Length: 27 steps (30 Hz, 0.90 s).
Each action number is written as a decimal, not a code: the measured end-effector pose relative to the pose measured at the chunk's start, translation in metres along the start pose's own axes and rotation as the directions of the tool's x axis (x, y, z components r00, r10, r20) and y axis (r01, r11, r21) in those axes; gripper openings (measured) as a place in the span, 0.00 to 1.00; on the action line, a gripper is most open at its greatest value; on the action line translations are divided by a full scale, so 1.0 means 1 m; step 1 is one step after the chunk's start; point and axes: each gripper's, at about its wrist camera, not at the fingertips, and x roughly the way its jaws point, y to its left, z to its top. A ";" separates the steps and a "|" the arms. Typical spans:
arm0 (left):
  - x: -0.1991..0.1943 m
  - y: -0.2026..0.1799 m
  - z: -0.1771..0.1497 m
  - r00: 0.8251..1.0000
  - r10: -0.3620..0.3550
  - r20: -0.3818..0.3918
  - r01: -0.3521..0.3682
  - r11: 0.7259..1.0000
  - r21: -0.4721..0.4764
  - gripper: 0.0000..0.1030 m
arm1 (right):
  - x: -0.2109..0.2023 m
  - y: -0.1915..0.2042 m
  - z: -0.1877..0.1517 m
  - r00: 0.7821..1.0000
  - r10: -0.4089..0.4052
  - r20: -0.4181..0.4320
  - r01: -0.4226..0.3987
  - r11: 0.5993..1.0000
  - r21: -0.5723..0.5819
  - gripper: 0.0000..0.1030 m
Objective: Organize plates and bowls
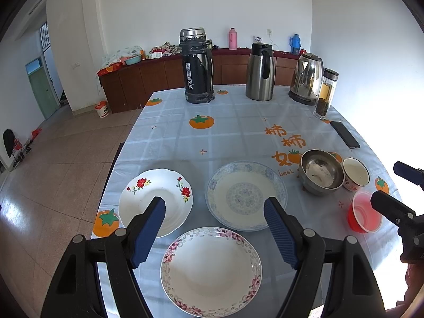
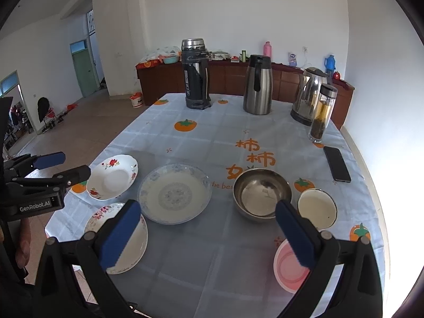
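Nothing is judged to be done yet: on the bench [image 2: 201, 137], covered by a pale cloth printed with persimmons, no plate is stacked on another and no bowl is nested in another. All of the sorting appears to remain.

Three plates are counted, all lying flat and apart on the near left part of the bench. The blue-patterned plate [image 1: 246, 194] is the largest and lies toward the middle; the pink-rimmed plate [image 1: 211, 271] lies nearest the edge; the red-flowered plate [image 1: 156, 201] lies farthest left.

Three bowls are counted on the near right. The steel bowl [image 2: 262, 192] is the largest, with the white enamel bowl [image 2: 317, 208] just beside it on its right, seemingly touching. The pink plastic bowl [image 2: 291, 266], the smallest, lies nearer the edge and apart from both.

Both claws are seen empty. The left claw [image 1: 214, 234] is held above the near plates with its jaws spread wide, gripping nothing. The right claw [image 2: 208, 234] is held above the bare cloth between plates and bowls, its jaws likewise spread and holding nothing.

At the far end, four vessels are counted: a black flask [image 1: 196, 65], a steel jug [image 1: 260, 72], a kettle [image 1: 307, 78] and a glass tea bottle [image 1: 325, 94]. One phone [image 2: 337, 163] lies at the right edge.
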 end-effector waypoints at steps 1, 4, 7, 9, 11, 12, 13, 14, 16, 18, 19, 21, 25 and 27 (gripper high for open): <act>0.000 0.000 0.000 1.000 0.000 -0.001 0.000 1.000 0.000 0.77 | 0.001 -0.001 0.000 1.000 0.000 0.000 0.000 1.000 0.002 1.00; 0.001 0.000 0.000 1.000 0.000 -0.002 0.000 1.000 0.001 0.77 | 0.002 -0.001 0.000 1.000 -0.001 -0.004 0.001 1.000 0.004 1.00; 0.003 0.001 -0.001 1.000 0.000 -0.006 0.000 1.000 0.000 0.77 | 0.004 -0.001 -0.001 1.000 -0.004 -0.007 0.004 1.000 0.001 1.00; 0.006 0.001 -0.001 1.000 0.000 -0.010 0.000 1.000 0.001 0.77 | 0.005 -0.001 -0.001 1.000 -0.003 -0.009 0.003 1.000 0.003 1.00; 0.008 0.001 -0.002 1.000 -0.001 -0.015 0.001 1.000 0.000 0.77 | 0.007 -0.002 -0.002 1.000 -0.008 -0.013 0.008 1.000 0.001 1.00; 0.009 0.001 -0.002 1.000 -0.002 -0.018 0.002 1.000 0.000 0.77 | 0.008 -0.001 -0.002 1.000 -0.009 -0.016 0.009 1.000 -0.002 1.00; 0.011 0.001 -0.002 1.000 -0.002 -0.021 0.002 1.000 0.001 0.77 | 0.009 0.000 -0.002 1.000 -0.011 -0.017 0.011 1.000 -0.005 1.00; 0.012 0.001 -0.002 1.000 0.000 -0.025 0.000 1.000 0.001 0.77 | 0.010 0.001 -0.002 1.000 -0.012 -0.019 0.012 1.000 -0.010 1.00; 0.016 0.001 -0.001 0.999 0.001 -0.034 -0.001 1.000 -0.001 0.77 | 0.012 0.002 -0.002 1.000 -0.018 -0.023 0.017 1.000 -0.022 1.00; 0.018 0.002 0.000 0.999 0.001 -0.045 -0.001 1.000 -0.008 0.77 | 0.015 0.003 -0.002 0.999 -0.020 -0.030 0.019 0.999 -0.029 1.00; 0.020 0.003 -0.001 0.999 -0.001 -0.051 0.001 1.000 -0.012 0.77 | 0.017 0.003 -0.003 0.999 -0.017 -0.035 0.016 0.999 -0.028 1.00; 0.022 0.005 -0.002 0.998 -0.001 -0.060 0.000 1.000 -0.015 0.77 | 0.021 0.004 -0.004 0.999 -0.012 -0.046 0.011 1.000 -0.026 1.00; 0.029 0.007 -0.009 0.996 0.005 -0.091 -0.006 1.000 -0.010 0.77 | 0.032 0.008 -0.006 0.997 0.001 -0.082 -0.004 0.999 -0.033 0.99; 0.033 0.010 -0.011 0.994 0.009 -0.111 -0.011 1.000 -0.016 0.77 | 0.040 0.012 -0.009 0.993 0.024 -0.114 -0.029 0.999 -0.041 0.99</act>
